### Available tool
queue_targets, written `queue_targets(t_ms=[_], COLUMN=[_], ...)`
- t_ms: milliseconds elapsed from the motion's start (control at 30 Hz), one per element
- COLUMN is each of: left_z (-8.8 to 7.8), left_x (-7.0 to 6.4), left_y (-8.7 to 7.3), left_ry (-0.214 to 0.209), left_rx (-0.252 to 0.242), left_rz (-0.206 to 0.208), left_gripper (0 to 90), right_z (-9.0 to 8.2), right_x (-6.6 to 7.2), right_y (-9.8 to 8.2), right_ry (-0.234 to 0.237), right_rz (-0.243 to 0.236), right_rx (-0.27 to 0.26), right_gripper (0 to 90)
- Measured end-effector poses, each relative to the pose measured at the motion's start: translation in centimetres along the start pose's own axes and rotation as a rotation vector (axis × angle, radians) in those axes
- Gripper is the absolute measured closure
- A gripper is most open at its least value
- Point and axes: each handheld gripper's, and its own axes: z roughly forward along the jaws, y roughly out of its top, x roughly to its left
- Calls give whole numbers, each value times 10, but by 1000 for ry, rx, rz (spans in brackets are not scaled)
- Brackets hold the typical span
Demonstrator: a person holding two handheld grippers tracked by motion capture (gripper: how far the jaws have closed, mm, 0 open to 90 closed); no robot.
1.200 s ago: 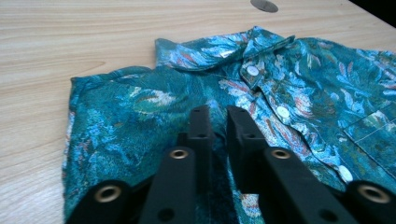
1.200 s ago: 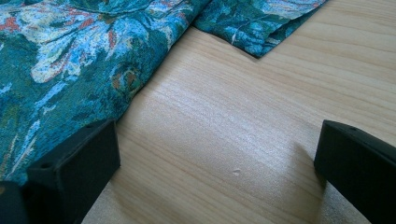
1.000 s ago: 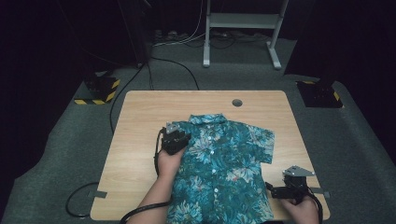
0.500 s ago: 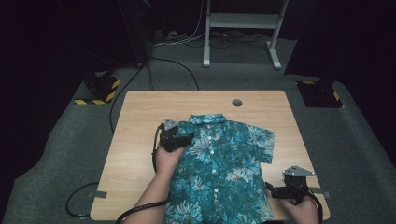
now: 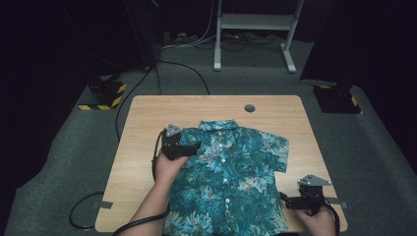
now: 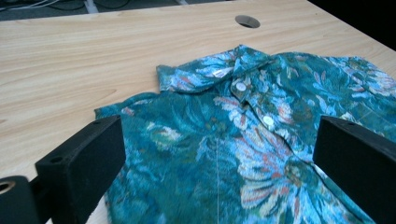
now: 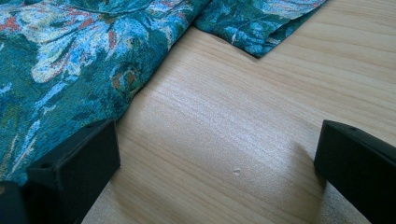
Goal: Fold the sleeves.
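At the near right corner of the tabletop (image 5: 147, 118), the right gripper (image 5: 295, 201) rests just beside the shirt's hem, jaws spread wide over bare wood and holding nothing, likely waiting its turn. Farther in, the teal floral shirt (image 5: 231, 172) lies flat and buttoned, collar toward the far edge. Over its left shoulder the left gripper (image 5: 189, 147) hovers; its jaws have just been opening and now stand wide, nothing pinched, seemingly after letting the cloth settle.

Lit counter, dark room

Overhead light brightens the counter (image 5: 147, 123) while surroundings fall black; the high view is soft and grainy (close views sharper), with a faint shadow by one jaw.
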Motion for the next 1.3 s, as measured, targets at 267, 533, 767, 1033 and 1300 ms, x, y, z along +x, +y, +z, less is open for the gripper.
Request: queue_targets(t_ms=[267, 533, 767, 1033, 1300], left_z=[-12, -24, -36, -51, -70], left_x=[6, 14, 22, 30, 35], left_y=[-11, -25, -39, -54, -69], left_ry=[-12, -10, -4, 6, 15], left_rx=[5, 11, 12, 6, -4], left_rz=[1, -5, -17, -27, -42], left_gripper=[24, 22, 22, 22, 23], right_z=[0, 0, 0, 0, 0], right_x=[0, 0, 0, 0, 0], right_y=[0, 0, 0, 0, 0], right_ry=[0, 0, 0, 0, 0], right_rz=[0, 0, 0, 0, 0], right_rx=[0, 0, 0, 0, 0], right_gripper=[0, 0, 0, 0, 0])
